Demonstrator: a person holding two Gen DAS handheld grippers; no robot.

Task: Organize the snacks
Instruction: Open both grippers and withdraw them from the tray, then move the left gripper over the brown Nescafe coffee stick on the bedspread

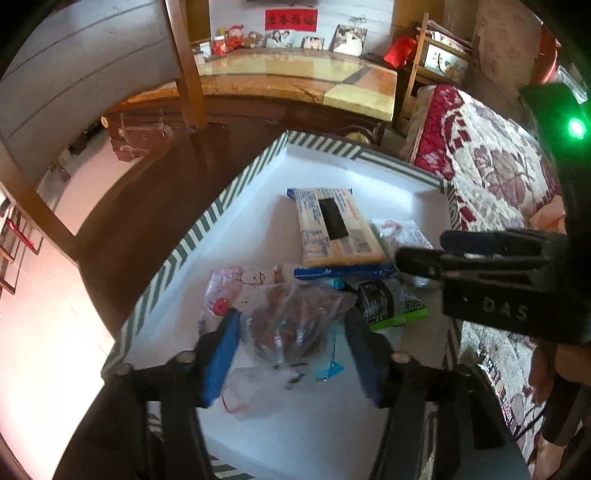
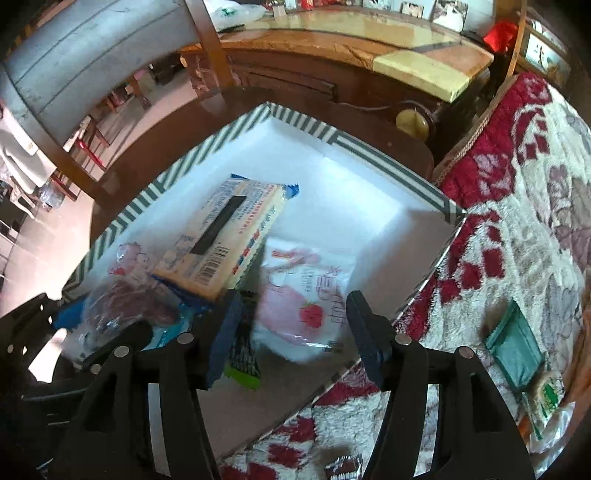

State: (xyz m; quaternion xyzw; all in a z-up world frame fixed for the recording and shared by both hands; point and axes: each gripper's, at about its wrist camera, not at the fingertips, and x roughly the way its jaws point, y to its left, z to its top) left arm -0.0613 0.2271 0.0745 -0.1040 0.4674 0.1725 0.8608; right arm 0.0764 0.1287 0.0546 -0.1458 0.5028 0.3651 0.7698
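Two grippers over box [image 1: 207, 221], left gripper [image 1: 291, 354] straddling clear bag [image 1: 291, 325] — open.

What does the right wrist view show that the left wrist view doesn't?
Only the right wrist view shows the teal packet and the green-labelled packet lying on the floral blanket outside the box, plus the strawberry pouch's printed face between the open right gripper. Only the left wrist view shows the red banner and framed photos on the far counter, and the right gripper from the side. Both show the striped-rim box, the yellow biscuit pack, the clear bag of dark snacks and the open left gripper.
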